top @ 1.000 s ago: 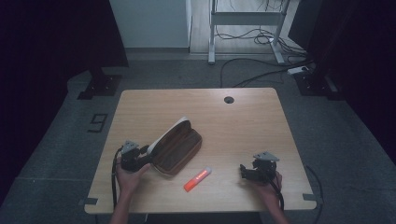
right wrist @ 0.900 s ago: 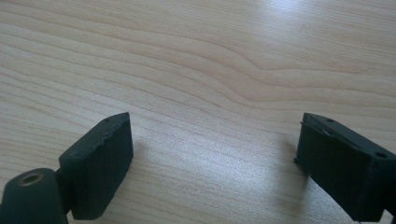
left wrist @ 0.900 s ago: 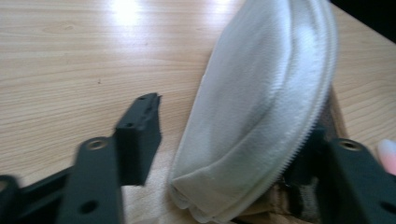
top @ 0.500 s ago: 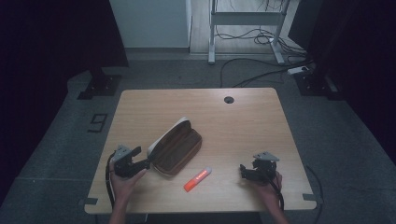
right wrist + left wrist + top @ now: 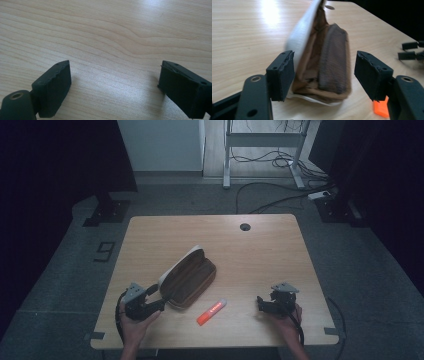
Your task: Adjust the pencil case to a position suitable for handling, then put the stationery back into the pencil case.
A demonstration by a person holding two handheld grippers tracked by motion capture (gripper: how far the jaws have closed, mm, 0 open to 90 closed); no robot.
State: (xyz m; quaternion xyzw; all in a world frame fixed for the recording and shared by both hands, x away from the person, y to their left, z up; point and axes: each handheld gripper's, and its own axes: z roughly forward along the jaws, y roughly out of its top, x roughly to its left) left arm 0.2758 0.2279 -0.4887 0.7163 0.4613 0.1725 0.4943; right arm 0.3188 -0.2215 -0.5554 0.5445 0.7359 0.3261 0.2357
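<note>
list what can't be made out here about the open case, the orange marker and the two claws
- Open case: left gripper view, motion blur smears its lining; whether anything lies inside is unclear.
- Orange marker: left gripper view, mostly hidden behind a jaw and cut by the bottom edge; high view, label too small.
- Left claw: open, jaws just opening; high view too small to show contact with the case.
- Right claw: open.

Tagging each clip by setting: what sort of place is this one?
Probably a lab or recording room, not a home: a bare wooden table with a cable hole stands on grey carpet, loose cables trail under a metal desk frame, and the surroundings are dark.
</note>
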